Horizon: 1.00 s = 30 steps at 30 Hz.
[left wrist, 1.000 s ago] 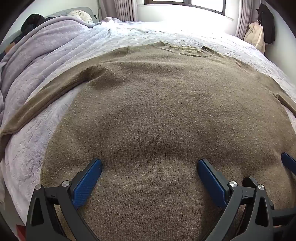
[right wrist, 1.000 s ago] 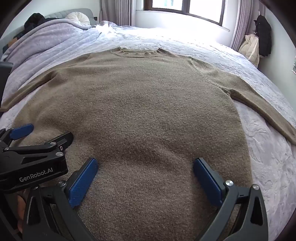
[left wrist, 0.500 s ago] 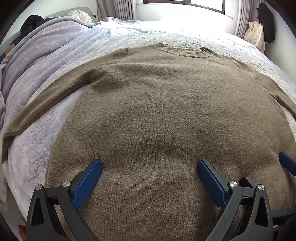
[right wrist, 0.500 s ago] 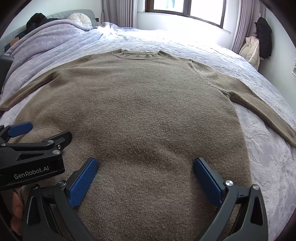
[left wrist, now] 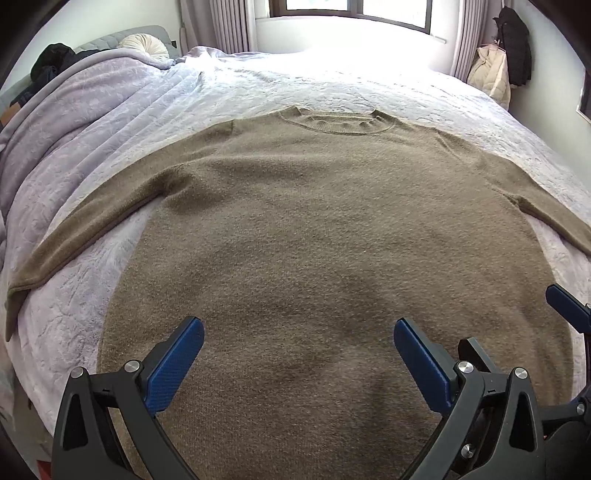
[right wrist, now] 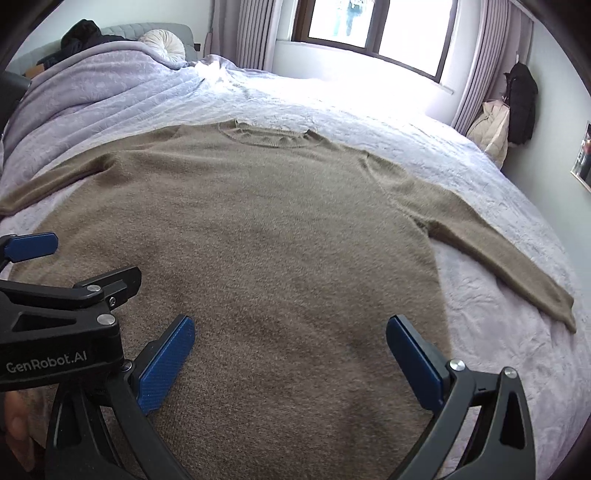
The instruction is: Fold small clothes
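The left hand-held gripper is spread wide, its two blue fingers well apart and holding nothing; they hang over the near, lower part of a brown sweater. Whether the fingertips touch the knit cannot be told. The right hand-held gripper is likewise released and wide, with nothing between its blue fingers, above the same lower part of the garment.

The sweater lies flat and front up on a bed covered by a pale lilac quilt, its neck toward the window and its hem toward the cameras. Both sleeves are spread outward.

The left wrist view shows the whole left sleeve, its cuff near the edge of the bed, and one blue fingertip of the right hand-held gripper at the right border. The right sleeve is cut off there.

The right wrist view shows the whole right sleeve down to its cuff, and the black body of the left hand-held gripper just beside it on the left, marked "GenRobot.AI". It also shows a framed picture on the right wall.

Both views show a round cushion at the headboard, curtains and coats hanging at the right.
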Available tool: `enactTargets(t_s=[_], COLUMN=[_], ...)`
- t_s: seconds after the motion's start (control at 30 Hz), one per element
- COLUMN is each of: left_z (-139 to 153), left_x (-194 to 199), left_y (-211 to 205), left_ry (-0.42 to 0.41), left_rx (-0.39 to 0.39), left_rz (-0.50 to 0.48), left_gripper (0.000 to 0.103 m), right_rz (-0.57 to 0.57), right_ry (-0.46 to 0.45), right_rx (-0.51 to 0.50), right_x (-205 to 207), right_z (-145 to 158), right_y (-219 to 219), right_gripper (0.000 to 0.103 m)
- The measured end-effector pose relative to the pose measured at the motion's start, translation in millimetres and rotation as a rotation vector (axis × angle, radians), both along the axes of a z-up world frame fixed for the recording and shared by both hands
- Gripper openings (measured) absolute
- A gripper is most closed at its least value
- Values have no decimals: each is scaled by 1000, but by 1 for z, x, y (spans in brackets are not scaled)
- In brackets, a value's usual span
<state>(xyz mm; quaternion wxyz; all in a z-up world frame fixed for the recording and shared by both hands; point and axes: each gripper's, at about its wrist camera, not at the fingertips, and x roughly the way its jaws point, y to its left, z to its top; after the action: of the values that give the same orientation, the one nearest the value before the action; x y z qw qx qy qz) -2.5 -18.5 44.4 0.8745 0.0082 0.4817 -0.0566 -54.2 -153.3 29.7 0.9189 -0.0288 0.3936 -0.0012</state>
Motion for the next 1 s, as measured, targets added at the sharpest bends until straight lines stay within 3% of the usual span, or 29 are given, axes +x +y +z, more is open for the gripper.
enactTargets(t_s=[0.3, 0.47, 0.63, 0.77, 1.0], left_z=[6, 13, 24, 32, 36], left_x=[-2, 13, 33, 47, 71], left_y=[-3, -18, -51, -77, -118], left_ry=[-26, -28, -29, -20, 14], left_rx=[-14, -41, -38, -43, -47], left_rz=[-24, -47, -83, -113, -149], left_gripper=[103, 103, 103, 103, 103], right_rz=[-22, -39, -106, -171, -272], right_ry=[10, 0, 2, 25, 30], right_rx=[14, -27, -30, 28, -47], right_x=[8, 10, 15, 25, 41], right_z=[6, 7, 15, 14, 31], right_y=[-18, -30, -64, -98, -139], right_gripper=[103, 103, 103, 103, 103])
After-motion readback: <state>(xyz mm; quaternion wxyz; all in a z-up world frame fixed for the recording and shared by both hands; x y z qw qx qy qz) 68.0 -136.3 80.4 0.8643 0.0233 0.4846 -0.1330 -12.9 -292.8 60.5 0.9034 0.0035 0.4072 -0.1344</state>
